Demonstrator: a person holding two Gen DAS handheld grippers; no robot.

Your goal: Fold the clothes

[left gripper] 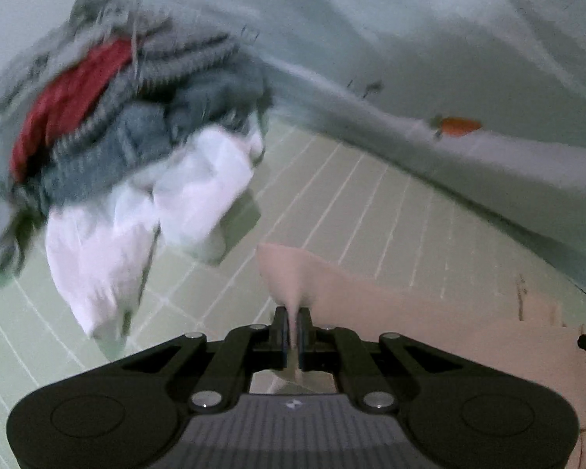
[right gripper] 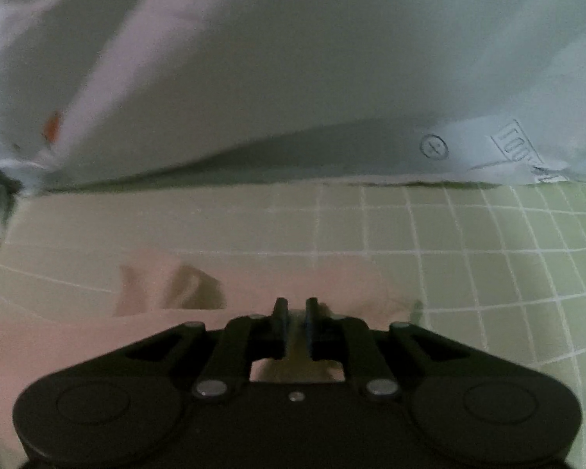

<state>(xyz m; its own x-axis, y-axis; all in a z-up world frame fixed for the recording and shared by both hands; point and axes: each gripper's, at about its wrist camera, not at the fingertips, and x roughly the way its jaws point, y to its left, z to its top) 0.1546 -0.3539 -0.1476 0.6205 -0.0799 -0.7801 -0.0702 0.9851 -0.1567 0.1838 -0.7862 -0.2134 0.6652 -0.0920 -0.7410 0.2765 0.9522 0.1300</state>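
A pale pink garment [left gripper: 429, 312] lies on a green mat with a white grid [left gripper: 351, 203]. My left gripper [left gripper: 292, 314] is shut on a pinched-up fold of its edge, and the cloth rises in a peak just beyond the fingers. In the right wrist view the same pink garment [right gripper: 78, 336] spreads to the left and under the tool. My right gripper [right gripper: 295, 306] is shut on its edge, with a sliver of pink cloth between the fingers. The green mat [right gripper: 488, 273] lies bare to the right.
A blurred pile of clothes [left gripper: 136, 117] sits at the left: grey striped knits, a red piece, a white garment [left gripper: 168, 211]. A pale sheet with small orange carrot prints [left gripper: 459, 125] rises behind the mat. The pale sheet [right gripper: 293, 58] also fills the background in the right wrist view.
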